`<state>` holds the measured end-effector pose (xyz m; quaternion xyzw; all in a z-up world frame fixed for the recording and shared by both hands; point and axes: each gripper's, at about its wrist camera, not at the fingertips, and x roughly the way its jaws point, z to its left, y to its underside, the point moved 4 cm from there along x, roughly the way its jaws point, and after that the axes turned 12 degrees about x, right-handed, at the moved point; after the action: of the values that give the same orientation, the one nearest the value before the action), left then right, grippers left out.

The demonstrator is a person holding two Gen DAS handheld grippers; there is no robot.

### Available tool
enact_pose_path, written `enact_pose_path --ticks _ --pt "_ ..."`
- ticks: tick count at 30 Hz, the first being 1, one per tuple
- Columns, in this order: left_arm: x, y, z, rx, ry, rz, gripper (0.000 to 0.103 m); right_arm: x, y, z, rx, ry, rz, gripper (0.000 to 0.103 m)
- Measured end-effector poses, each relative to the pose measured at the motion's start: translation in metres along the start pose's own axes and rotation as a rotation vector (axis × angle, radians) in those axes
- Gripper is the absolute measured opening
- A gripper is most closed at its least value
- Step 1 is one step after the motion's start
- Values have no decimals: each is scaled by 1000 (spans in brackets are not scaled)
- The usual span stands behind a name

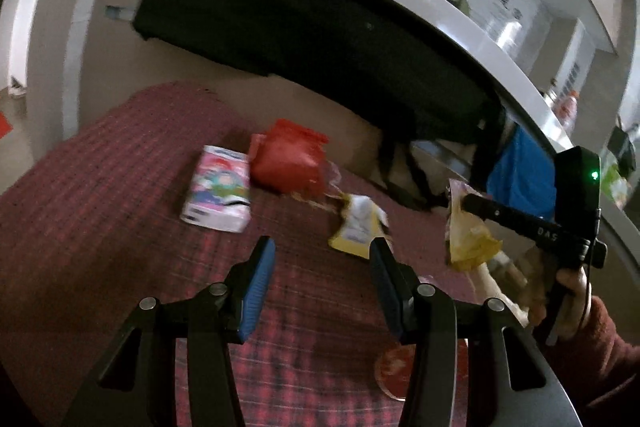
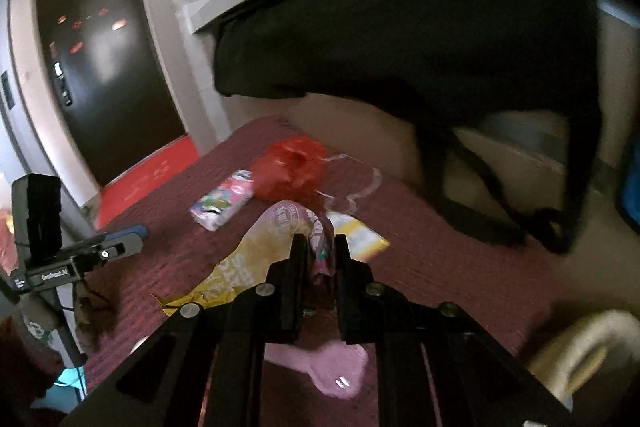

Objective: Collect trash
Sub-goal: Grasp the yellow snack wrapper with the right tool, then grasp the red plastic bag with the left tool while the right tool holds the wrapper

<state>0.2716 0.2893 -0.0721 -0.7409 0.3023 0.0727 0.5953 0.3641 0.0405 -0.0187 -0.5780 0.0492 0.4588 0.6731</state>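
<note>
Bare cloth lies open on the bench [image 1: 100, 187] ahead of the left gripper [image 1: 322, 259] — nothing stands between its parted jaws. Farther on, a pink tissue pack [image 1: 218, 193], a red bag [image 1: 288, 161] and a small yellow packet [image 1: 358, 225] crowd the middle, close together. To the right, the right gripper [image 2: 322, 241] — clamped on a yellow-and-pink wrapper [image 2: 256, 259] — blocks that side. Behind, a dark hanging cloth [image 1: 280, 19] closes the far edge.

Red bag [image 1: 289, 159], yellow wrapper [image 1: 358, 225], pink tissue pack [image 1: 218, 193], maroon checked bedspread [image 1: 120, 179].
</note>
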Motion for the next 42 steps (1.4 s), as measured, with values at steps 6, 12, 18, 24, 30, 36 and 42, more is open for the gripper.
enact_pose_path --ticks 6,12,18,24,30,36,42 --pt "17 -17 3 -4 -108 -10 58 -21 25 -24 65 2 -11 12" --pt "63 -35 67 -121 -278 72 60 -22 54 -41 148 -30 -12 12" --pt "101 -70 65 -124 -141 36 63 -14 68 -52 206 -50 -22 12" --pt "158 -84 54 -60 -209 96 63 -9 76 -59 244 -55 -20 12" --pt "166 -70 56 -133 -222 153 47 -14 81 -57 237 -46 -36 12" --pt "108 -74 36 -82 -239 77 42 -29 71 -46 222 -59 -86 12" --pt "35 -69 8 -70 -285 26 42 -43 56 -34 185 -67 -123 12"
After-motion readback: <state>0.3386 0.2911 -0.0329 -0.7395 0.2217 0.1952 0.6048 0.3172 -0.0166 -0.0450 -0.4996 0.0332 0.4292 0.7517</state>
